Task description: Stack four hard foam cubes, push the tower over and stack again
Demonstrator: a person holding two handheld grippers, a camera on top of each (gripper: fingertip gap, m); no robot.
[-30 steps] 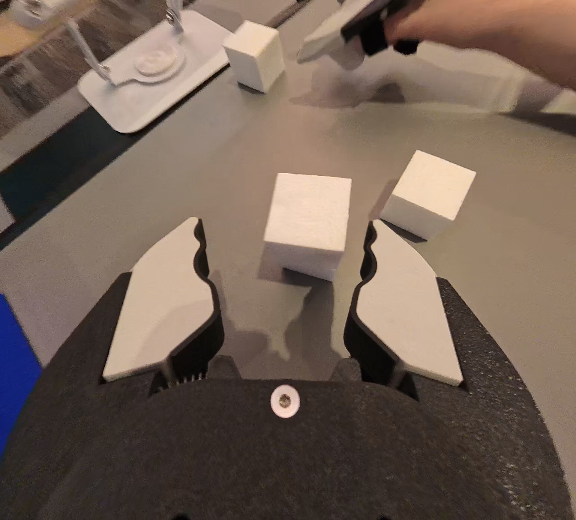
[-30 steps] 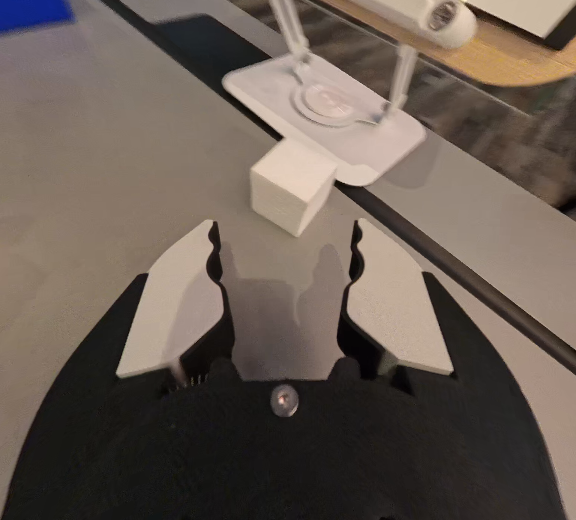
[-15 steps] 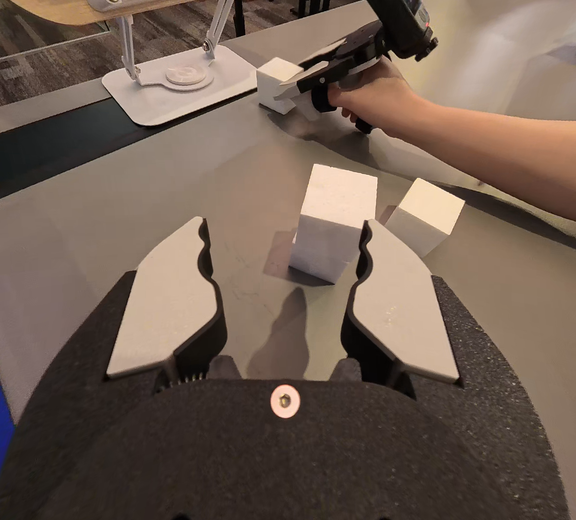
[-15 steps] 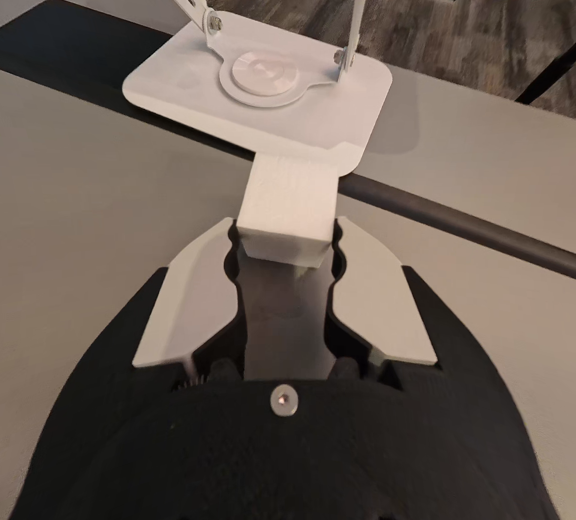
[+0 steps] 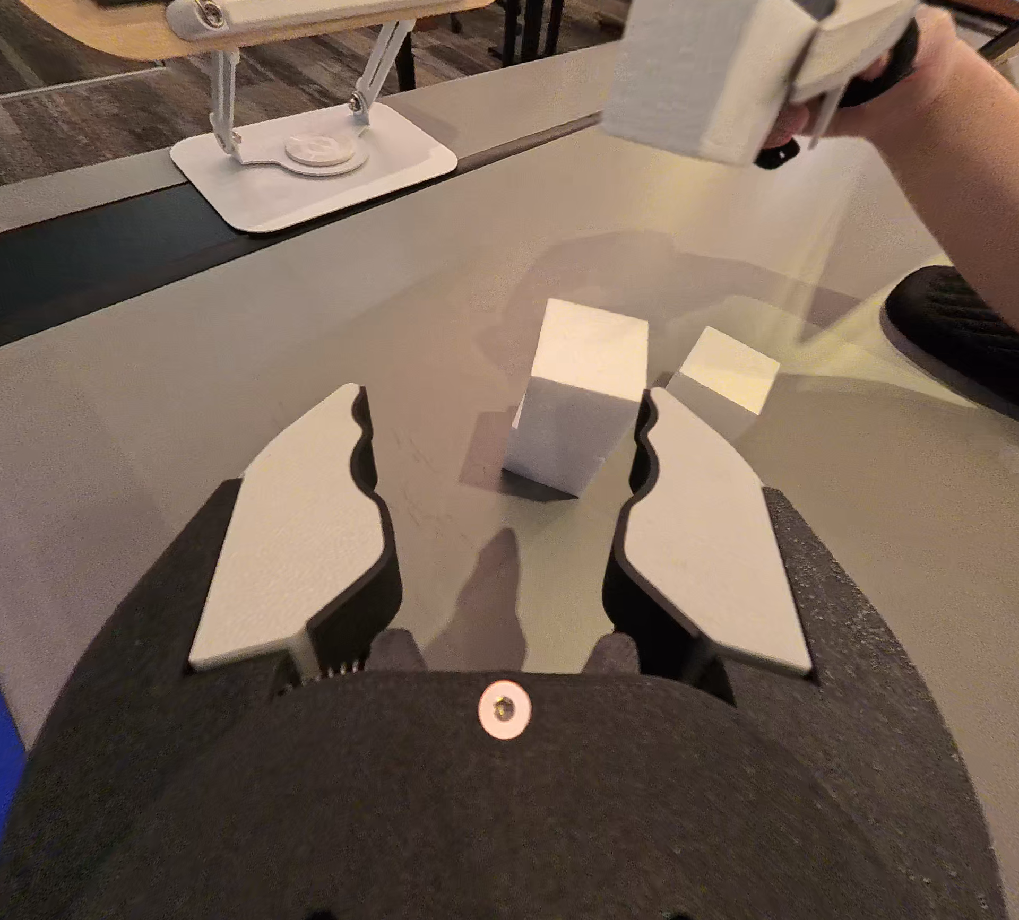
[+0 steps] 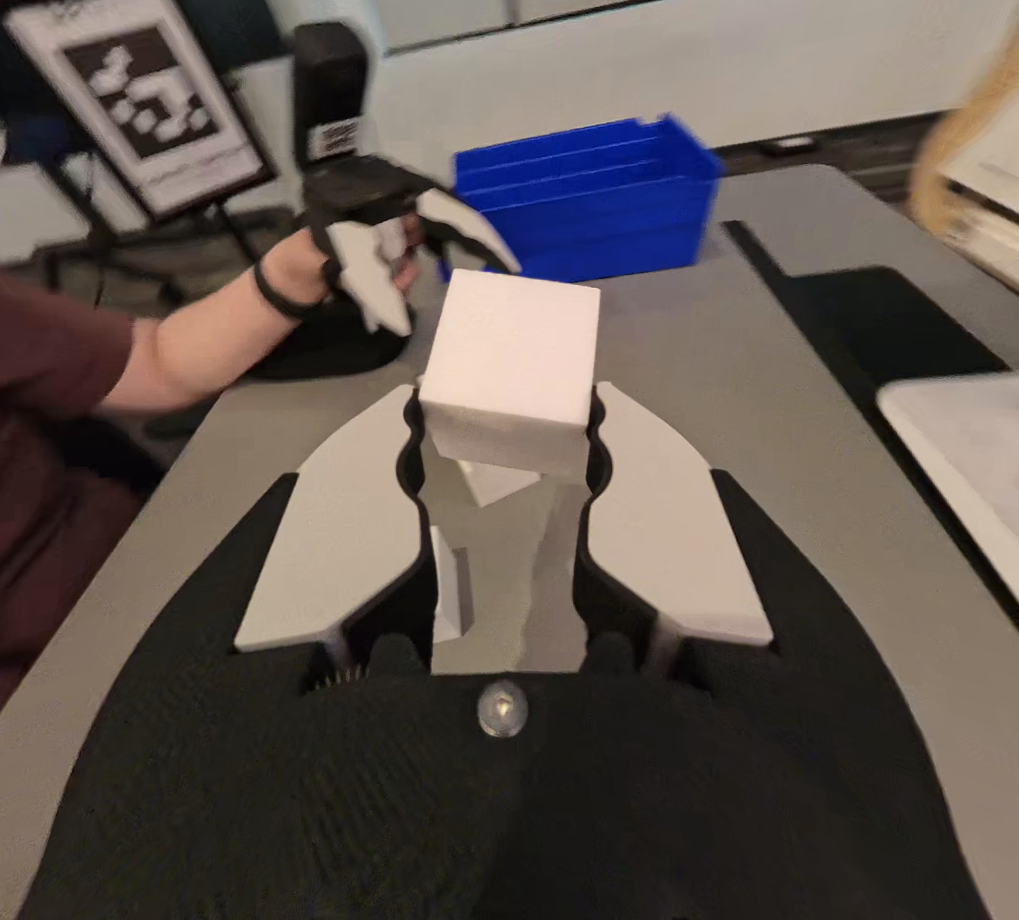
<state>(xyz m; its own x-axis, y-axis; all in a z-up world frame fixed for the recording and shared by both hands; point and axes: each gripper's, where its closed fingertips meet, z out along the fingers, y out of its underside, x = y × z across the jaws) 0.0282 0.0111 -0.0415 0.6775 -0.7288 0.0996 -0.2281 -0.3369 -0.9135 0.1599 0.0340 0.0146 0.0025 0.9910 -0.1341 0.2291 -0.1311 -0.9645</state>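
A broad, smooth grey tabletop [image 5: 275, 342] fills most of both views, glossy enough to carry soft reflections and shadows; a black strip [image 5: 82, 254] runs across its far side, and beyond that lies dark wood-grain flooring [image 5: 66, 83]; pale walls [image 6: 606, 66] close the room behind the table in the right wrist view. A blue plastic bin [image 6: 590, 199] stands on the far end of the table; a framed black-and-white sign [image 6: 138, 100] on a stand rises behind it, blurred; a wooden document holder on a white metal base [image 5: 314, 171] sits across the black strip, bearing paper sheets.

The left gripper [image 5: 504, 414] hangs low over the table with its fingers spread wide, holding nothing; just ahead of it two white hard foam cubes stand stacked as a short tower [image 5: 579, 397] on the table; a third white foam cube [image 5: 722, 375] rests just beside that tower, to its right. The right gripper [image 6: 504, 397], held in a person's hand [image 5: 910, 83], is raised above the table and clamps a fourth white foam cube [image 6: 510, 364] between its fingertips.
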